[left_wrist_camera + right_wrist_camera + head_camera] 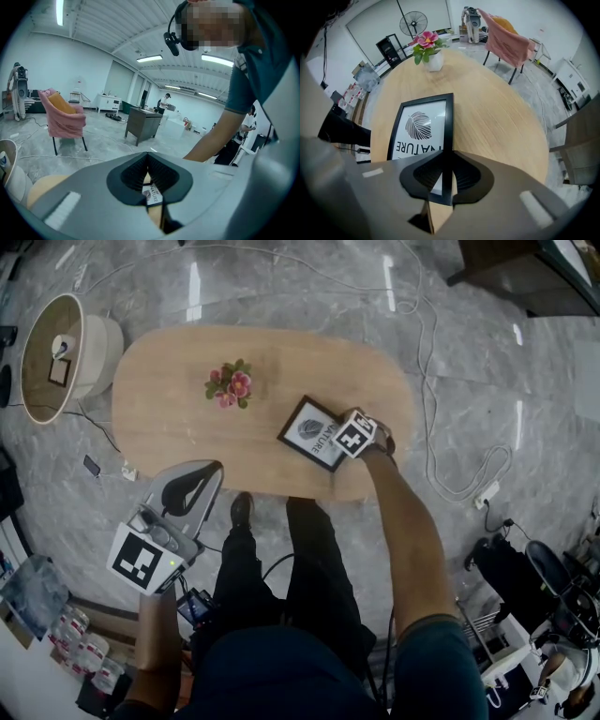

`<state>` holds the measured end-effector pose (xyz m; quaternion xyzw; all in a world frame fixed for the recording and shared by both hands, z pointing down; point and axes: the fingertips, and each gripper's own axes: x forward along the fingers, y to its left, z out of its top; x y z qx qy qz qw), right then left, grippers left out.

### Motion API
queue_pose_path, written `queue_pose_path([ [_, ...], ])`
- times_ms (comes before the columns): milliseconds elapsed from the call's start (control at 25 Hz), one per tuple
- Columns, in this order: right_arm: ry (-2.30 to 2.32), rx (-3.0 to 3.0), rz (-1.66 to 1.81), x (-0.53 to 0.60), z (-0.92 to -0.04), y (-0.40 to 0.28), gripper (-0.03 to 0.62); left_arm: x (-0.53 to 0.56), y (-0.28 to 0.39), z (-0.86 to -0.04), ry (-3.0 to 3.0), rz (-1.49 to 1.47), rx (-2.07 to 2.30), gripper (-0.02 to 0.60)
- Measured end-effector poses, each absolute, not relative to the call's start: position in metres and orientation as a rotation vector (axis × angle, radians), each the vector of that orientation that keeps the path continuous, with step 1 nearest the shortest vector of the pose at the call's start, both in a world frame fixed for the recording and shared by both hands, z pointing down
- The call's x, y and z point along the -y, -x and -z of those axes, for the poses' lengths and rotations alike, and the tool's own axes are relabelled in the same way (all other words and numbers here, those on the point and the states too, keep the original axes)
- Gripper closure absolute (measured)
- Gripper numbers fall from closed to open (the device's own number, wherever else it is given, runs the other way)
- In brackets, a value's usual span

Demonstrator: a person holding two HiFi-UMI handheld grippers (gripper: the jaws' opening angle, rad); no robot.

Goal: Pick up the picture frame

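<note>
Right gripper view: right tongs [446,178] clenched on rim of black rectangular picture frame [423,126], lying near front edge of light wooden desk [497,117]. Likely light, stiff, breakable; hold rim. Left tongs [149,183] closed, empty.

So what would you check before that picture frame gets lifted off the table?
1. Right gripper has hold of the picture frame: ok, its jaws are closed on the frame's black edge near a corner.
2. Frame starts from a steady position: ok, it lies flat on the table.
3. Nothing close enough to be knocked: ok, the flower pot stands well apart from the frame.
4. Left gripper is out of the way: ok, it is held off the table beside the person, jaws together and empty.
5. Grip is firm enough that the frame won't swing or slip: cannot tell.
</note>
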<state>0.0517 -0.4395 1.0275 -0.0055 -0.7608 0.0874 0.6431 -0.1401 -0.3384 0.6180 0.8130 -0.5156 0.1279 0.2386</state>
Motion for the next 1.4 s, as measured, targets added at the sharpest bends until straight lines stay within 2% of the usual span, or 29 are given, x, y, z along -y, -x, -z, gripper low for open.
queue_pose_path([
  [480, -0.236, 1.911, -0.285, 0.446, -0.952, -0.042, 0.522, 0.342, 0.149, -0.577, -2.301, -0.319, 1.440, 0.586],
  [1120, -0.724, 2.232, -0.374, 0.442, -0.737, -0.031, 0.522, 0.323, 0.180, -0.481, -2.408, -0.280, 1.507, 0.586],
  [1400, -0.974, 2.384, -0.420, 0.431, -0.630, -0.046, 0.522, 0.316, 0.180, -0.441, -2.473, -0.244, 1.515, 0.585],
])
